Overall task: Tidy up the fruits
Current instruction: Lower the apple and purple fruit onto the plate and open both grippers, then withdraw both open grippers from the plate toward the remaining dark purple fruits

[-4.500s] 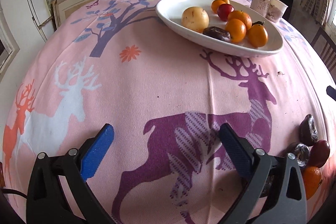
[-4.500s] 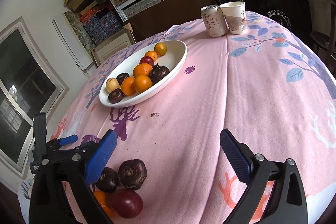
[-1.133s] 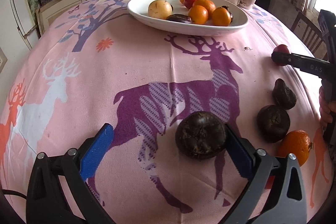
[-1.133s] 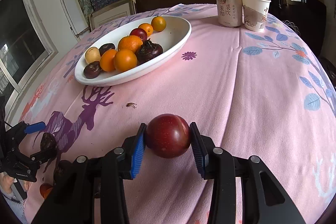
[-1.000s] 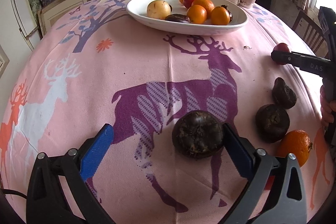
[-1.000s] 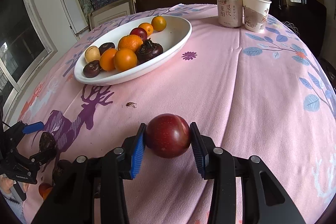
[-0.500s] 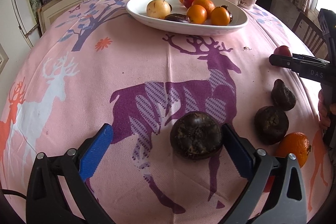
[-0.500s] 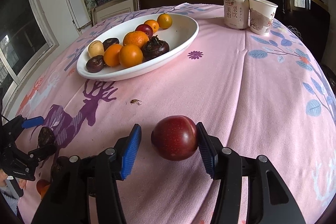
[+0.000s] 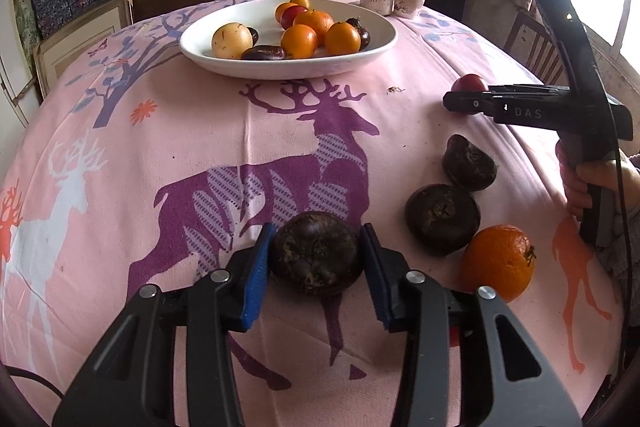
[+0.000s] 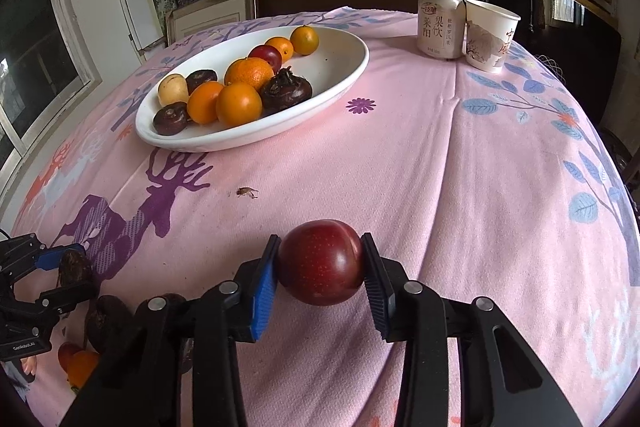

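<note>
The left hand-held gripper (image 9: 318, 253) is clenched on a dark brown, rough-skinned fruit (image 9: 318, 253); both blue pads (image 9: 256, 277) press its sides, and it sits low over the purple deer printed on the pink cloth of the worktop (image 9: 160, 131). Whether the fruit touches the cloth cannot be told. The right hand-held gripper (image 10: 320, 261) is grasping a glossy red plum (image 10: 320, 261) between its pads, close above the cloth. In the left wrist view that gripper's black body bears the letters "DAS" (image 9: 528, 113), and the plum shows at its tip.

Just to the right of the left gripper lie two more dark brown fruits (image 9: 442, 217), one behind the other and nearly touching, with a loose orange (image 9: 498, 261) just beside the nearer one.

Farther back stands a white oval dish (image 10: 340, 83) holding several oranges (image 10: 238, 105), a red plum, a pale yellow fruit (image 10: 173, 89) and a few dark brown fruits (image 10: 286, 91). Well behind the dish, at the far edge, a beverage can (image 10: 440, 25) printed with Chinese characters stands touching a white paper cup (image 10: 488, 37) with red characters on its side; the smaller print cannot be read. A small brown scrap (image 10: 248, 191) lies on the cloth between the dish and the right gripper. In the right wrist view the left gripper's body carries a small white label, too small to read surely.
</note>
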`<control>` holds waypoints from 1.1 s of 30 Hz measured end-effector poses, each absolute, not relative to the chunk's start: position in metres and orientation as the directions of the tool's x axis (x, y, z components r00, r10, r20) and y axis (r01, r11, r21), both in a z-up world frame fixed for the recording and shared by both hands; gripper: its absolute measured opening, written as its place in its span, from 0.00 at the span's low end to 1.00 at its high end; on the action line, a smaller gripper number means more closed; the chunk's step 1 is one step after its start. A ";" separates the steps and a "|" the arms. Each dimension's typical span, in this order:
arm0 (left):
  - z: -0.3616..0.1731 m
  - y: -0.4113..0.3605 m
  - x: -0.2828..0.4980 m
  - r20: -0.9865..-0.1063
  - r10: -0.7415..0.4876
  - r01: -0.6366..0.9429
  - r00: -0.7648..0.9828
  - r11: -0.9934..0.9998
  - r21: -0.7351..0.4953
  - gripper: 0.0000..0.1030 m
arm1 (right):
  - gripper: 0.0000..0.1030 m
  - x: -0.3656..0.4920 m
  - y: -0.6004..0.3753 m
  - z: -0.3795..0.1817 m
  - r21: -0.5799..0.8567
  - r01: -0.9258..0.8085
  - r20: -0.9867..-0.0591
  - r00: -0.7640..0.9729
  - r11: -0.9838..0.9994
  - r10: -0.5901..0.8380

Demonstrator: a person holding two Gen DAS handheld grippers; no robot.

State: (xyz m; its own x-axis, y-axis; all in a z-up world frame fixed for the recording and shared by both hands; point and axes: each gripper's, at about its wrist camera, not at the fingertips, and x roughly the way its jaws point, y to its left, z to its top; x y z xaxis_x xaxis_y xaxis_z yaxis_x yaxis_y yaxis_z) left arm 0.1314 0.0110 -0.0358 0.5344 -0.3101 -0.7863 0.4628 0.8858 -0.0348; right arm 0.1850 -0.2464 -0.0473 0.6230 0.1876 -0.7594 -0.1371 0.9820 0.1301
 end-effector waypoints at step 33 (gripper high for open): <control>0.031 0.004 0.274 -0.593 -0.427 0.377 0.683 0.901 -0.215 0.95 | 0.67 0.279 -0.234 0.006 0.340 -0.125 -0.603 0.731 0.932 0.319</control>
State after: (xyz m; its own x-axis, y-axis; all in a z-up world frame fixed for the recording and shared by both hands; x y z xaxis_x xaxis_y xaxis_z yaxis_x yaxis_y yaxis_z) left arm 0.2745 0.0043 0.0315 0.6827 -0.4267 -0.5932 0.3767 0.9011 -0.2147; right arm 0.2785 -0.2344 0.0061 0.7308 0.3189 -0.6035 -0.1254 0.9318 0.3405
